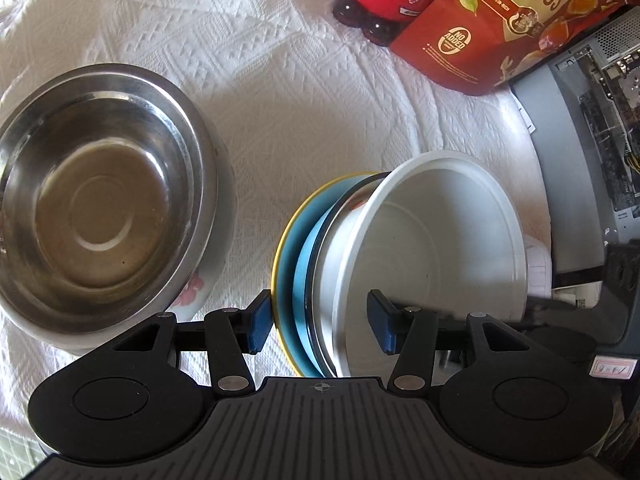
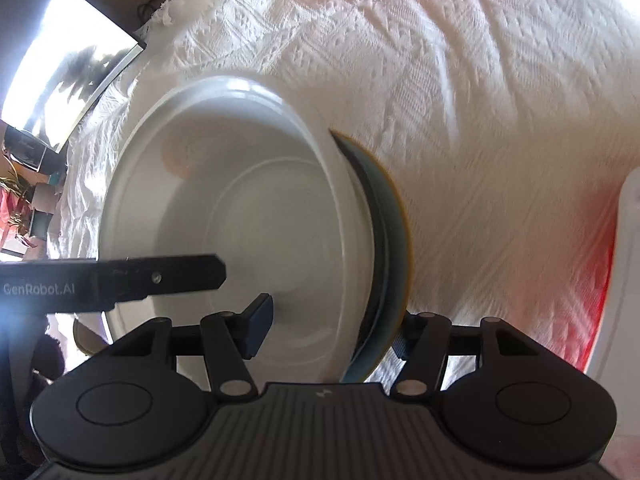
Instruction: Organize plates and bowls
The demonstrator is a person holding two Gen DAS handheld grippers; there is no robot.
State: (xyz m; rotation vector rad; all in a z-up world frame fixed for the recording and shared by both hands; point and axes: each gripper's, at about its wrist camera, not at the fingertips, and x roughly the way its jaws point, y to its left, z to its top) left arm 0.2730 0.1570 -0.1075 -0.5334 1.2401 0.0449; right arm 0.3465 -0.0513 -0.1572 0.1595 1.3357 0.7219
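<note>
A nested stack of white plastic bowl (image 1: 432,248) and yellow-rimmed blue plate (image 1: 286,256) hangs clamped on opposite rims between left gripper (image 1: 318,322) and right gripper (image 2: 332,328), best kept level toward the steel bowl (image 1: 100,196) at left.

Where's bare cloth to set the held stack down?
Free: the white cloth between the steel bowl and the held stack of white bowl and blue plate, and the strip behind it toward the red bottle and quail-egg bag. Crowded: right edge, by the computer case.
</note>
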